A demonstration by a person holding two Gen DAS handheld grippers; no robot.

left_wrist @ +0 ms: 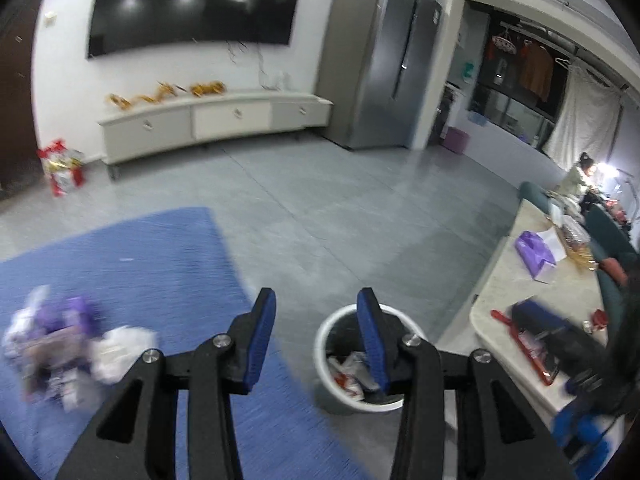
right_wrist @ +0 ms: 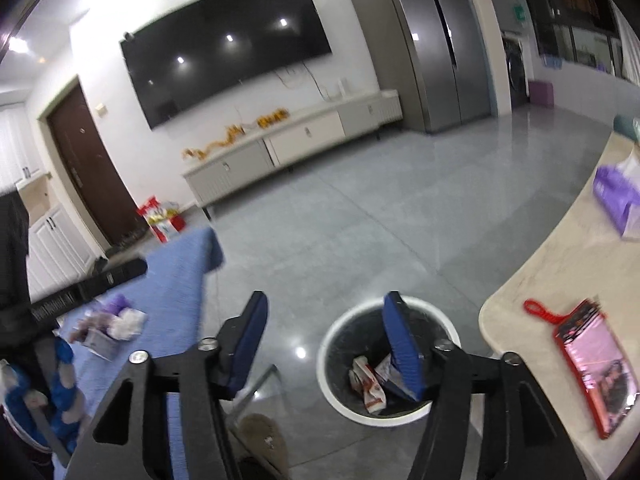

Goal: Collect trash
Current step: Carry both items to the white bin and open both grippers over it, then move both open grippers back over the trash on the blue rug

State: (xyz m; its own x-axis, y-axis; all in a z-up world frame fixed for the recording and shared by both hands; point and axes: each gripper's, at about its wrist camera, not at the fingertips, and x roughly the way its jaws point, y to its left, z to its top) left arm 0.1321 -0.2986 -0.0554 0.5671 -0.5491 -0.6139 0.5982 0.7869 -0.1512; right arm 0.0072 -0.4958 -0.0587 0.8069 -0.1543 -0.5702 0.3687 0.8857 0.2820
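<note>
Left tool and right tool both released, empty, slipper only in right view.

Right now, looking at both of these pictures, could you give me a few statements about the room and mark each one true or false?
1. The white bin on the floor already has some wrappers in it. True.
2. The left gripper is carrying a piece of trash. False: its jaws stand apart with nothing between them.
3. A pile of trash lies on the blue cloth. True.
4. The right gripper is clamped on a wrapper. False: its jaws are open and empty.
5. The big screen on the wall is showing a programme. False: it is dark and only reflects ceiling lights.
</note>
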